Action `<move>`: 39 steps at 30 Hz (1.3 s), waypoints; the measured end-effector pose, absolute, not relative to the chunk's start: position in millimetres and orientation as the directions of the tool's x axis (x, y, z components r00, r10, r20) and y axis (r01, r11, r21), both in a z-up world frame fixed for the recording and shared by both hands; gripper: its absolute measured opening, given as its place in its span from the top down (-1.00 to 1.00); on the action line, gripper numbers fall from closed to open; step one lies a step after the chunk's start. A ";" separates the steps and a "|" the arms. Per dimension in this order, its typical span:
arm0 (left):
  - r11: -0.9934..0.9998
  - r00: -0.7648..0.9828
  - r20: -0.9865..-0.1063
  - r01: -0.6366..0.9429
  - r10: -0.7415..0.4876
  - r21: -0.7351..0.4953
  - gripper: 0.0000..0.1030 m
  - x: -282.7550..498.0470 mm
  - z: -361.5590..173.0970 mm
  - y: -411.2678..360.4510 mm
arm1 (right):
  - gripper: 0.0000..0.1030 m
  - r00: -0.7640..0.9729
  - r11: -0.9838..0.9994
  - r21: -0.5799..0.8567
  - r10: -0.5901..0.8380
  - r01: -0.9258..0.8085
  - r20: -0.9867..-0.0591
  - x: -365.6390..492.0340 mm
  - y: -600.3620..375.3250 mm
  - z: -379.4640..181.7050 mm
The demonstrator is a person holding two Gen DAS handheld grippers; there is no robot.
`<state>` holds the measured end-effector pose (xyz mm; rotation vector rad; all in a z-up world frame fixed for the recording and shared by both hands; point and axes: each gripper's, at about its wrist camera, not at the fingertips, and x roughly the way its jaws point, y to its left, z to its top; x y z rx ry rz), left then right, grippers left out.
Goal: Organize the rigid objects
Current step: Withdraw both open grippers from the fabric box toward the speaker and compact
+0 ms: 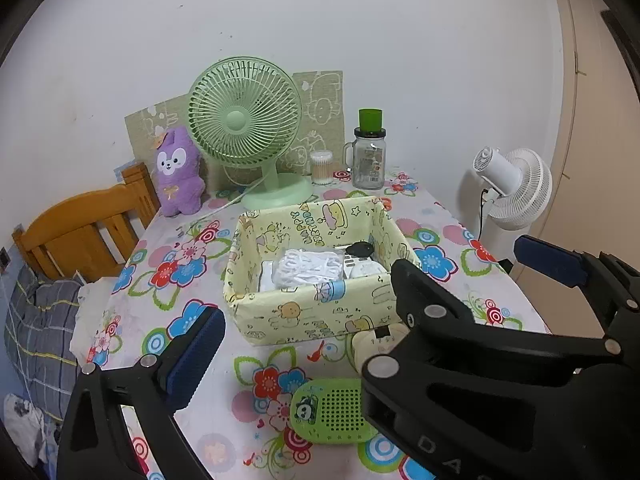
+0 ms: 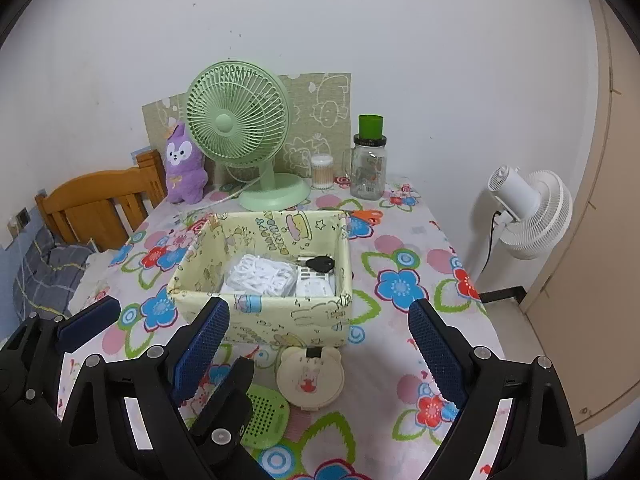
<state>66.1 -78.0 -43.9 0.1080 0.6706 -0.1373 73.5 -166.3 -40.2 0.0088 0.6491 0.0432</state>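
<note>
The left gripper (image 2: 158,330) hangs spread over the near left part of the tabletop (image 2: 404,332), pinching nothing. The right gripper (image 2: 320,354) hangs spread too, its blue pads (image 2: 436,354) well apart and nothing between them.

A yellow box (image 2: 256,316) stands in the middle of the tabletop. Inside it lie a white bundle (image 2: 258,276), a white plug block (image 2: 314,286) and a black key fob (image 2: 320,265) resting on the block.

Just before the box's near wall lies a cream bear case (image 2: 310,378), flat on the cloth. Beside it, nearer the left gripper, lies a green perforated case (image 1: 330,410), partly hidden by a gripper finger in both views.

Behind the box stand a green fan (image 1: 246,120), a purple plush (image 1: 178,172), a swab tub (image 1: 322,167) and a glass jar (image 1: 369,156) with a green cup on its lid. Orange scissors (image 2: 366,216) lie just behind the box's right corner. A white fan (image 2: 528,212) stands on the floor to the right.
</note>
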 end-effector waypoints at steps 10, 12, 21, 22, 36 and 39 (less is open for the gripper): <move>0.989 0.782 -0.618 0.140 -0.078 0.053 -0.98 51.1 -44.7 -74.8 | -0.81 0.804 0.999 0.013 0.046 -0.047 -0.593 53.6 -165.3 -38.1; 0.989 0.783 -0.617 0.137 -0.076 0.051 -1.00 48.6 -46.0 -74.8 | -0.81 0.805 0.999 0.011 0.045 -0.048 -0.592 50.3 -165.4 -38.5; 0.992 0.779 -0.623 0.122 -0.071 0.039 -1.00 43.2 -55.9 -73.9 | -0.81 0.800 0.998 -0.003 0.044 -0.057 -0.598 41.9 -168.6 -46.1; 0.992 0.778 -0.624 0.121 -0.070 0.039 -1.00 43.0 -57.2 -74.0 | -0.81 0.801 0.998 -0.003 0.046 -0.059 -0.597 41.6 -169.4 -47.3; 0.990 0.764 -0.639 0.136 -0.088 0.026 -1.00 46.3 -85.0 -75.5 | -0.81 0.798 0.997 0.004 0.063 -0.076 -0.599 44.0 -176.7 -74.6; 0.990 0.755 -0.650 0.142 -0.093 0.023 -1.00 48.2 -95.5 -76.0 | -0.81 0.794 0.997 0.001 0.059 -0.074 -0.605 46.5 -178.3 -85.3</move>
